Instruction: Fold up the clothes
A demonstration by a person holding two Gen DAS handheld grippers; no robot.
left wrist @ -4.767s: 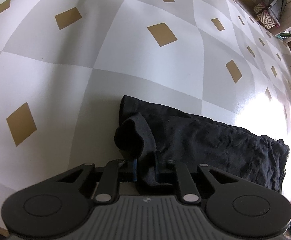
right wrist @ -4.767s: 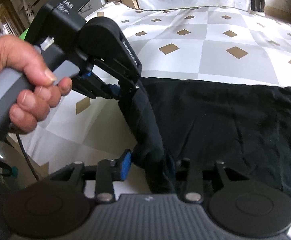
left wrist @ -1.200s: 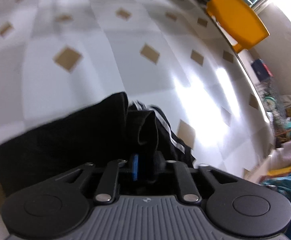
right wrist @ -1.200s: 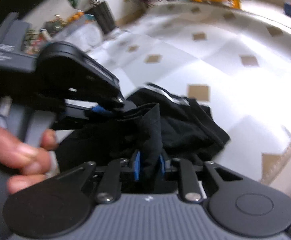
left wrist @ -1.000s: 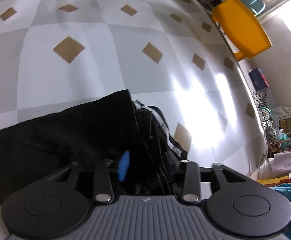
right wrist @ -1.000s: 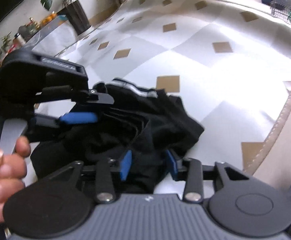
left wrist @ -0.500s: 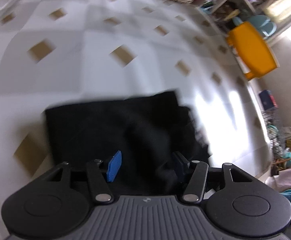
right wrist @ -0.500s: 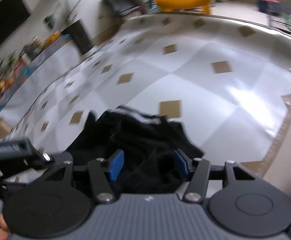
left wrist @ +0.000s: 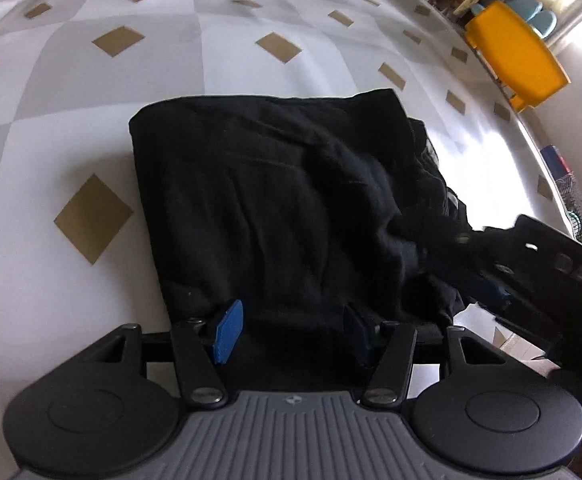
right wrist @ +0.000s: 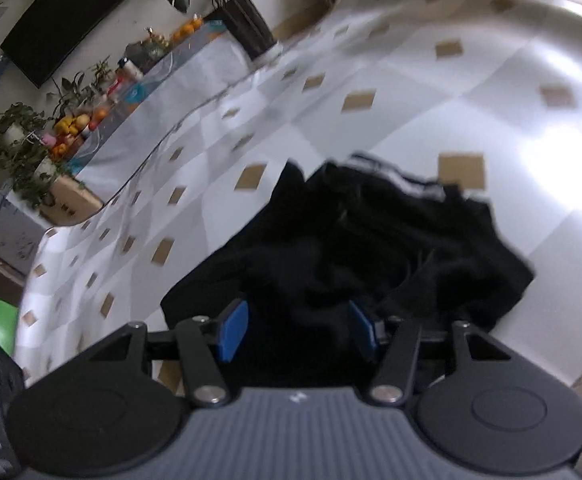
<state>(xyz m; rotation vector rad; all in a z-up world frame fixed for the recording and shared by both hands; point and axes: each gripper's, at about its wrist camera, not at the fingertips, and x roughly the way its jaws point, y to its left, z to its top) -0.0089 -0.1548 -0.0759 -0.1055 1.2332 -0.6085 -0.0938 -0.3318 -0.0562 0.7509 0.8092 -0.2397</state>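
Since a second ago: the black cotton garment (left wrist: pixel 275 208), then pinched in both tools, lies folded over on the grey-and-white checked tablecloth (left wrist: pixel 91 80).
Left gripper (left wrist: pixel 289 330): jaws just opened, spread, pads off the cloth.
Right gripper (right wrist: pixel 297 330): likewise — spread, nothing pinched.
Doing it well: I'd smooth the bunched right side before the next fold.
Views: only the right wrist shows the white-striped edge (right wrist: pixel 405 184); only the left shows the square folded corner (left wrist: pixel 139 120).

Checkered sheet (left wrist: pixel 71 152); black garment (left wrist: pixel 275 208) lying folded
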